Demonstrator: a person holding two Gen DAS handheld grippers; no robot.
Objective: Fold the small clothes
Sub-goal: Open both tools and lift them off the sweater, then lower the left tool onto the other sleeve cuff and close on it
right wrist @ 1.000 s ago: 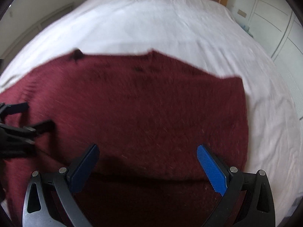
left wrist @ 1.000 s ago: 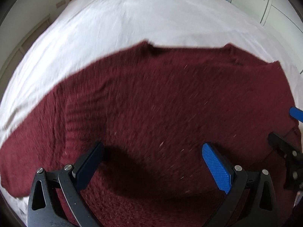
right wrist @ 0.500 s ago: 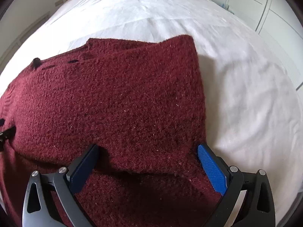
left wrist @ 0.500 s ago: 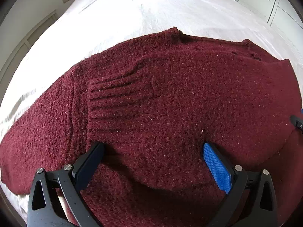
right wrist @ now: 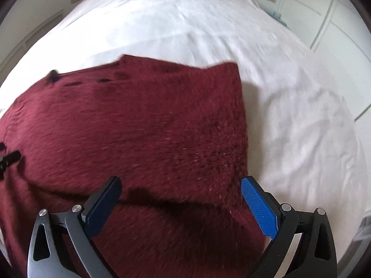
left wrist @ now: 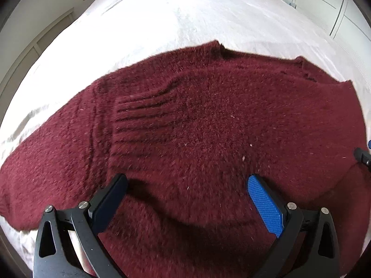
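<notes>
Thick, soft maroon knit sweater point(left wrist: 208, 127) on a white bed point(left wrist: 185, 18); likely floppy, best pinched at an edge. Left gripper point(left wrist: 185, 192) and right gripper point(right wrist: 180, 190) both released, empty.

Dark red fuzzy knit sweater point(left wrist: 208, 127) lying flat on white bed (ribbed cuff folded over body).

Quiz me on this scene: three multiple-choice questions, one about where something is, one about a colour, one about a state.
1. Where does the sweater lie?
A. on a white bed
B. on the floor
C. on a chair

2. What colour is it?
A. green
B. dark red
C. grey

3. How do the left gripper and right gripper stand?
A. both shut
B. one shut on cloth
C. both open

Answers: 1 A, the white bed shows all round it; 2 B, plain in both views; 3 C, their fingers stand wide apart, gripping nothing.
</notes>
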